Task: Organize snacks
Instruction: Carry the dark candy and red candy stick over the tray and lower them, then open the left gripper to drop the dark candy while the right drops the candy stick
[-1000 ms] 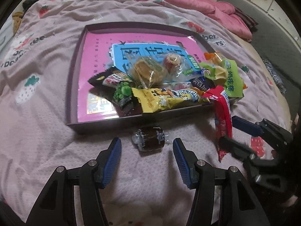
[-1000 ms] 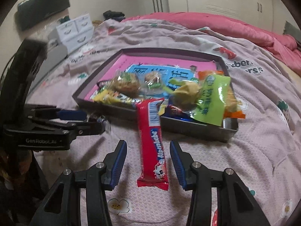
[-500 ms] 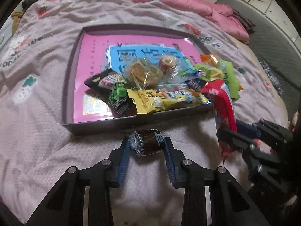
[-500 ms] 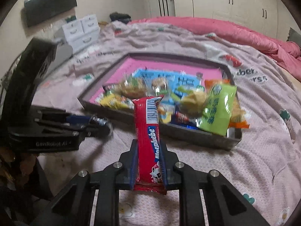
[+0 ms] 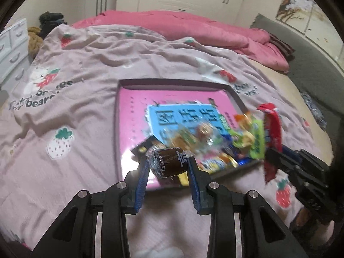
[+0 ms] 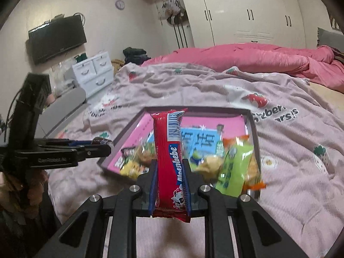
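Above a rumpled pink strawberry-print bedspread, the shallow grey box with a pink printed floor, already heaped with packets, lies just beyond both tongs. The right gripper, tilted gently downward, clenches a long red plastic-wrapped bar near its bottom end; the bar's free top could sag or snag the heap. The left gripper, angled more steeply, pinches a small dark cellophane-wrapped round sweet, whose slick wrapper might slip.
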Demonstrator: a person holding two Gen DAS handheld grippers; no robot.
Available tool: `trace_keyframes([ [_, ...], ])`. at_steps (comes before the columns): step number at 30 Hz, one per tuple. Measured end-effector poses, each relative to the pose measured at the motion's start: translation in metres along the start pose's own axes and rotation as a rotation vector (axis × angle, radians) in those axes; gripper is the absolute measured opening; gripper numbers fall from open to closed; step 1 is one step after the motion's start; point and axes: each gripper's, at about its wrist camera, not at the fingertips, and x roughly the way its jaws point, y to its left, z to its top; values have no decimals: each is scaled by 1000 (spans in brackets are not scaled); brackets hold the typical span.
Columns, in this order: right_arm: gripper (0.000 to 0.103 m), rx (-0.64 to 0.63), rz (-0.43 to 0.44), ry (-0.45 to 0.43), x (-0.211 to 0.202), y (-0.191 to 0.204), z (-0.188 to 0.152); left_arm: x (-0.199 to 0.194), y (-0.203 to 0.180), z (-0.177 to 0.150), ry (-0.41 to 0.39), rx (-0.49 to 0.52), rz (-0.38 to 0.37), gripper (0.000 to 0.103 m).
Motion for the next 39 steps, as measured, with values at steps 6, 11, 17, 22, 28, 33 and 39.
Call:
trace_keyframes([
  [6,21,8,-3,1,18,-4,11,23,6,13,2,-8,45,36],
  [11,21,0,-4,13,34,-4,16,38,5,16,14,3,62,36],
  [17,21,-3,-23,38,56,-8,17,50,3,12,41,13,62,36],
  [22,21,3,-29,55,65,-12,15,55,4,11,49,16,62,36],
  [28,21,11,-29,67,68,-15,12,59,2,9,58,19,59,37],
  [33,21,7,-35,56,67,-15,12,59,3,10,57,15,57,37],
  [39,21,3,-41,27,54,-13,14,50,3,11,39,16,61,42],
])
